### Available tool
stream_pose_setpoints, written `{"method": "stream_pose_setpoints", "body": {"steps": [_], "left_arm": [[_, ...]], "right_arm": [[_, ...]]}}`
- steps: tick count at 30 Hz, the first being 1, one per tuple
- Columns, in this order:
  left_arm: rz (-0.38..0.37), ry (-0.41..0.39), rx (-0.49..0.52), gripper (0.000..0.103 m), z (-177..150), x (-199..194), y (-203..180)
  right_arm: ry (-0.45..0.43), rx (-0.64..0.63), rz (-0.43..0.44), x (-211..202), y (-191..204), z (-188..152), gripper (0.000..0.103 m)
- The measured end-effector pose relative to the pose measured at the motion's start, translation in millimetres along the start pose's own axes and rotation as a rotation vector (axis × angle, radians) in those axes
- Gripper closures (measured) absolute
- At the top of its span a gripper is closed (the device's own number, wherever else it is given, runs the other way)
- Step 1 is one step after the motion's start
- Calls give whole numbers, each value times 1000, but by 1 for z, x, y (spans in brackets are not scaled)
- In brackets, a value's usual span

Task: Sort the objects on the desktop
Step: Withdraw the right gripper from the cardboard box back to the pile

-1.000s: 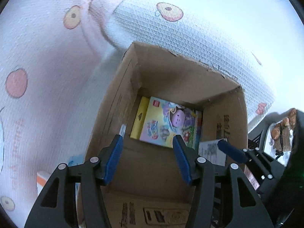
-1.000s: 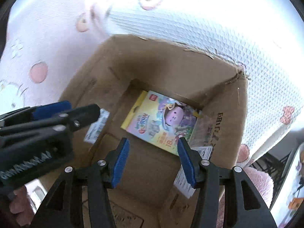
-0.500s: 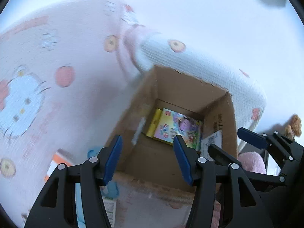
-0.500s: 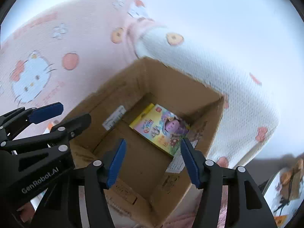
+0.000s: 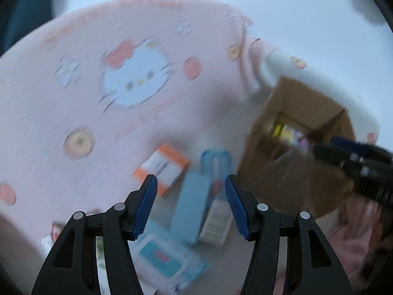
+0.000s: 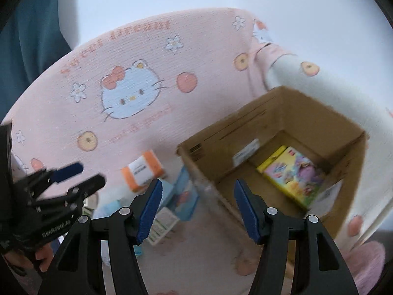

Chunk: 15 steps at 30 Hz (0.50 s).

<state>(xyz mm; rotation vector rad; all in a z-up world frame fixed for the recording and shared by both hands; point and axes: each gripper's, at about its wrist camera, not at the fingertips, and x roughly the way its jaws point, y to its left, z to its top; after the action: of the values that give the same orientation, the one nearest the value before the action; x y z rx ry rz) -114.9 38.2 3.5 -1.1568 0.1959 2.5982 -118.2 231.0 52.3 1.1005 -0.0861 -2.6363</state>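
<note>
The right gripper (image 6: 197, 209) hangs with its blue pads set wide apart and nothing between them, touching nothing; it is poised over the near left corner of the cardboard box (image 6: 341, 179). The left gripper (image 5: 191, 205) is likewise spread wide and empty, hovering above the loose packages on the pink bedspread (image 5: 73, 98) (this view is smeared by motion, so the labels cannot be read). Between its pads, further off, lies a pale blue carton (image 5: 190, 209), with a blue blister pack (image 5: 216, 157) touching it on the far side. Just left of these sits an orange-and-white box (image 6: 142, 172). A flat packet with a teal label (image 5: 162, 258) lies nearest, under the left pad. Inside the cardboard box, at the right of the scene, a colourful toy box (image 6: 294, 177) rests flat on the bottom against the far right wall. A cartoon cat face (image 6: 130, 95) is printed on the bedspread further left.
</note>
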Motion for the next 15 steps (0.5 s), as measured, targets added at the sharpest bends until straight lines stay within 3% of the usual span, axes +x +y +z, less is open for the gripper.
{"method": "stream_pose_setpoints", "body": {"steps": [5, 9, 12, 15], "left_arm": [[-19, 48, -135, 41, -37, -10, 49], [38, 58, -201, 41, -63, -29, 79], [119, 88, -163, 41, -85, -52, 96], [295, 128, -6, 41, -115, -81, 105]], "right_arm": [[39, -46, 65, 13, 23, -11, 44], [73, -40, 143, 25, 41, -17, 44], [111, -92, 205, 35, 64, -20, 44], [133, -200, 244, 40, 91, -20, 44]]}}
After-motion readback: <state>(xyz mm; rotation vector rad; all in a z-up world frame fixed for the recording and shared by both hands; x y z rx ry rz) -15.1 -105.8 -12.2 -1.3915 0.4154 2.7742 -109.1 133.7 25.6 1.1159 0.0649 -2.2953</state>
